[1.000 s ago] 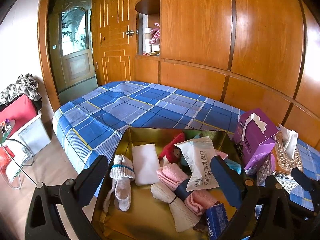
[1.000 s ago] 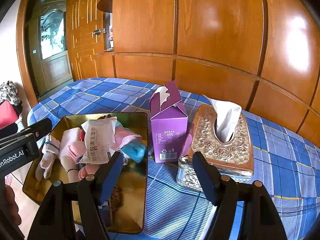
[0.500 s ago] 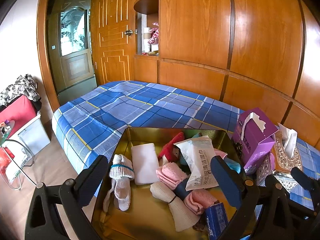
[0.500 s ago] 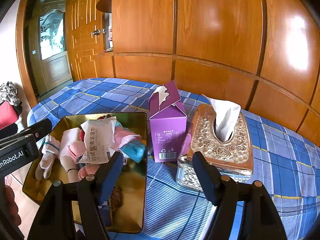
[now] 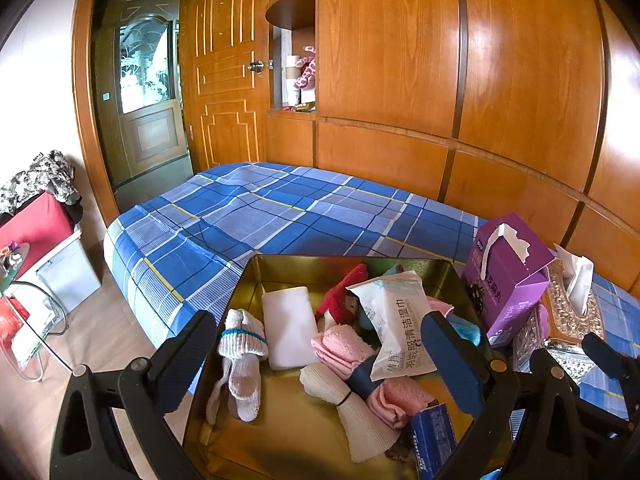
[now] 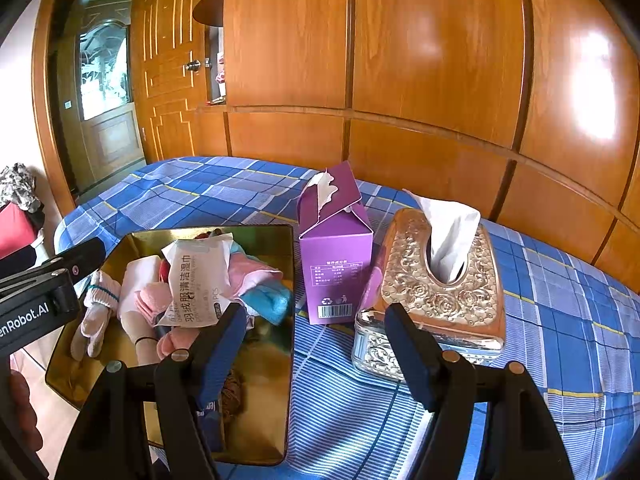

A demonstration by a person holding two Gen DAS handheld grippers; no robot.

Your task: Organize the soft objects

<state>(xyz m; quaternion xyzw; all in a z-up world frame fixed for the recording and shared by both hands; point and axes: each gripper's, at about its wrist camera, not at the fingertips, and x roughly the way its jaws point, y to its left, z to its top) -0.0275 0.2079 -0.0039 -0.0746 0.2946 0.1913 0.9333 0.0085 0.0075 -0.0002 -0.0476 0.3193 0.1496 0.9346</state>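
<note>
Socks and cloths fill our gold tray (image 5: pixel 256 276) on the bed (image 5: pixel 280 216). Our left gripper (image 5: pixel 320 344) spreads its fingers wide over them, empty; the wipes pack (image 5: pixel 396 320) lies at two o'clock between them. Our right gripper (image 6: pixel 316 340), equally wide and empty, has the purple box (image 6: pixel 336 256) at twelve, tray at nine.

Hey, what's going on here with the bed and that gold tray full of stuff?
A person is holding a two-finger gripper in each hand over a bed with a blue plaid sheet. Both the left gripper and the right gripper are open and hold nothing. The gold tray holds a jumble: bundled white socks, pink cloths, a wet-wipes pack and a white pad. Beside the tray stand a purple carton and an ornate tissue box. Nothing has been picked up yet.
</note>
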